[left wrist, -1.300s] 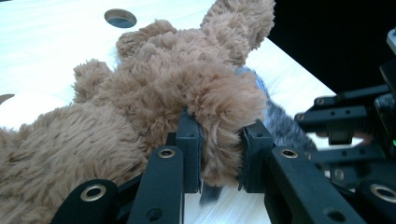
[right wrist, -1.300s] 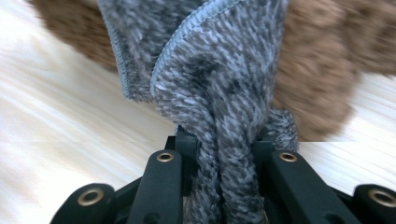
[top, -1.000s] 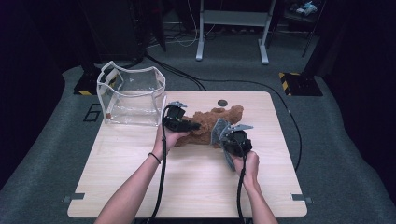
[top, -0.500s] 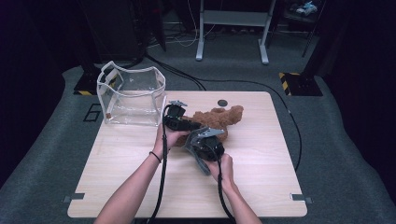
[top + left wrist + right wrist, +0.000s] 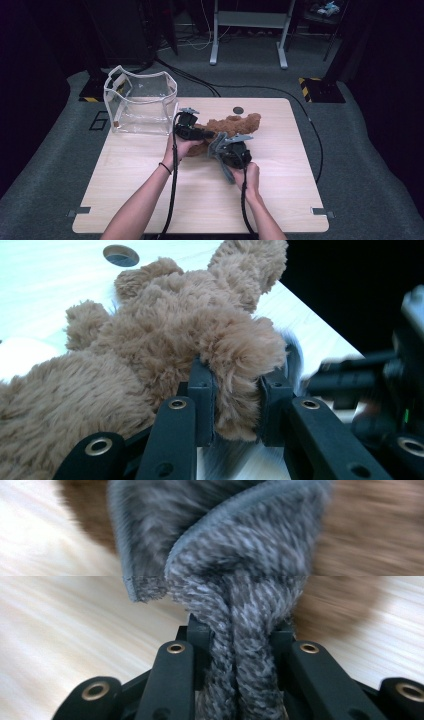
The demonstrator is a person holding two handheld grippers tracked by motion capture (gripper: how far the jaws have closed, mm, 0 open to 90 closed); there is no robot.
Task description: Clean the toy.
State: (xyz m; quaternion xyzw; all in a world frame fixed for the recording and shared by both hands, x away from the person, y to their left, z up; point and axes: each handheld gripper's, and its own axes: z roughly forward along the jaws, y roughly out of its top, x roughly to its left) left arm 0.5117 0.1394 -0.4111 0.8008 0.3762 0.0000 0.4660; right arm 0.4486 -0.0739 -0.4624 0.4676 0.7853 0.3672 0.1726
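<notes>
A brown plush bear (image 5: 239,125) lies on the wooden table (image 5: 150,170), near its middle. My left gripper (image 5: 206,134) is shut on one fluffy limb of the bear (image 5: 240,360), and its pads (image 5: 202,390) press into the fur from both sides. My right gripper (image 5: 224,146) sits just right of the left one, at the bear's near side. It is shut on a bunched grey knitted cloth (image 5: 240,555), folded between its jaws with the bear's brown fur (image 5: 360,525) blurred behind it.
A clear plastic bag (image 5: 142,102) with a white rim stands open at the table's back left, close to the left gripper. A small dark round hole (image 5: 238,110) lies behind the bear. Cables trail from both grippers toward the near edge.
My right gripper with the grey cloth swung left toward the left gripper, then eased back a little to the right. The left gripper and the bear stayed where they were.
</notes>
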